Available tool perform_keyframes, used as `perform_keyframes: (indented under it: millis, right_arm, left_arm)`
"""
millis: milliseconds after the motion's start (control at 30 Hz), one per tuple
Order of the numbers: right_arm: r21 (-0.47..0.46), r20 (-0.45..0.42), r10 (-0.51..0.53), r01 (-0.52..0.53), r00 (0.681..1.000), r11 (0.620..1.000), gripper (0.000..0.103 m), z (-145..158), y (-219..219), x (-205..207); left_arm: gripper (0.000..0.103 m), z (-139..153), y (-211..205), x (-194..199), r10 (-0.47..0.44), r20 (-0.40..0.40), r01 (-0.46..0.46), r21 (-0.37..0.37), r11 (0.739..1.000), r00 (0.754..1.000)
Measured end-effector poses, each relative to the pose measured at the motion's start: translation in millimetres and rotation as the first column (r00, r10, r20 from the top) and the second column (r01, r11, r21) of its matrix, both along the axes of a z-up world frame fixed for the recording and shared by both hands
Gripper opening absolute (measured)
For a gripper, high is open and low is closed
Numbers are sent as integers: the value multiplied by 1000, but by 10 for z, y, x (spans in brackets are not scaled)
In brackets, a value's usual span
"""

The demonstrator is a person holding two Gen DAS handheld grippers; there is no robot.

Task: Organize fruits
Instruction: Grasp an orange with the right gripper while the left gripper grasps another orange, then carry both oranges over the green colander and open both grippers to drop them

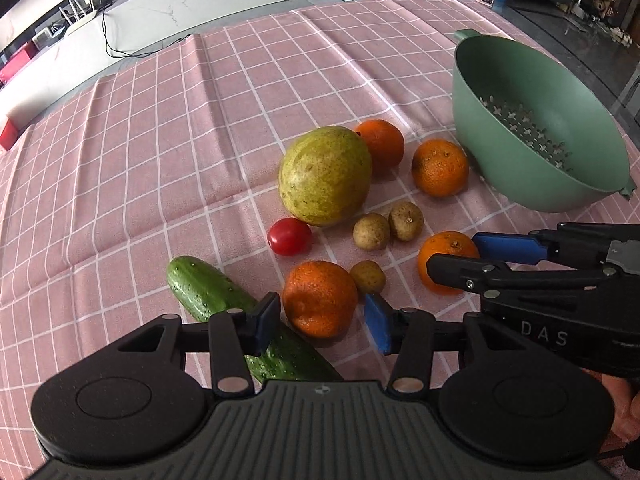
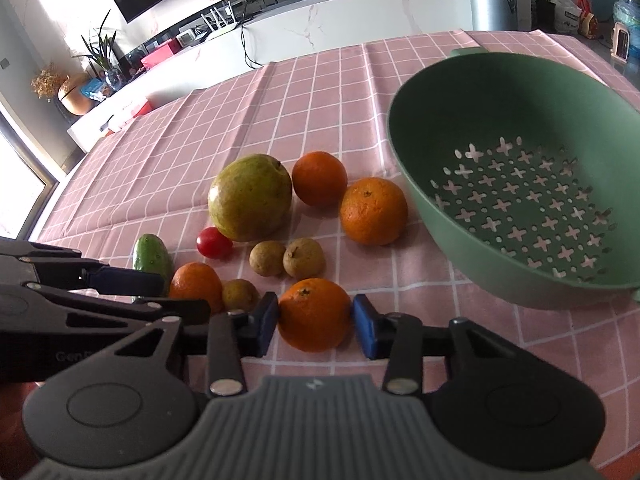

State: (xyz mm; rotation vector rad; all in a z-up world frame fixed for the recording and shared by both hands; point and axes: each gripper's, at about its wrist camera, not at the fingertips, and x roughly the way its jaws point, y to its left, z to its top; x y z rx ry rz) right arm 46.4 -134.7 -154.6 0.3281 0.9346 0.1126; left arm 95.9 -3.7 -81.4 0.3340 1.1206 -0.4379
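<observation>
Fruit lies on a pink checked cloth: a large green pear-like fruit (image 1: 325, 176), several oranges, three small brown fruits, a cherry tomato (image 1: 289, 236) and a cucumber (image 1: 224, 304). My left gripper (image 1: 322, 322) is open, its blue pads either side of one orange (image 1: 320, 298) with gaps showing. My right gripper (image 2: 316, 322) has its pads against the sides of another orange (image 2: 315, 314) that rests on the cloth; it also shows in the left wrist view (image 1: 444, 262). An empty green colander (image 2: 516, 176) stands at the right.
Two more oranges (image 2: 374, 211) (image 2: 319, 178) lie between the pear-like fruit and the colander. Small brown fruits (image 2: 304, 258) sit in the middle. The left gripper's arm (image 2: 80, 292) crosses the right wrist view's left side. The cloth extends far back and left.
</observation>
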Motion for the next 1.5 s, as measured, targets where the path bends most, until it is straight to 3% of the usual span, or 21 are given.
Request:
perform_keyframes:
  millis: [300, 467, 567, 633, 700, 900, 1033, 1500]
  right_arm:
    - [63, -44, 2, 0, 999, 998, 40, -53, -53, 48]
    - [-12, -60, 23, -24, 998, 1000, 40, 30, -53, -45]
    - [-23, -78, 20, -22, 997, 999, 40, 44, -105, -99]
    - [-22, -94, 11, -13, 995, 1000, 40, 23, -140, -117]
    - [-4, -100, 1, -1, 995, 1000, 41, 3, -179, -129]
    - [7, -113, 1, 0, 994, 1000, 42, -11, -182, -105]
    - [5, -109, -2, 3, 994, 1000, 40, 37, -170, -139]
    - [-134, 47, 50, -43, 998, 990, 40, 733, -217, -435]
  left_arm:
    - [64, -81, -109, 45, -74, 17, 73, 59, 996, 997]
    - [64, -166, -231, -43, -137, 46, 130, 134, 982, 990]
    - [62, -222, -258, -63, -149, 56, 139, 160, 977, 987]
    - [54, -238, -275, -70, -152, 68, 138, 182, 974, 986]
    - [49, -233, -264, -73, -145, 67, 132, 171, 976, 987]
    - [47, -187, -253, -51, -79, 64, 68, 162, 984, 995]
    - [47, -37, -209, -74, -21, 71, 12, 115, 993, 997]
    - [47, 661, -401, -297, 42, 123, -46, 28, 999, 992]
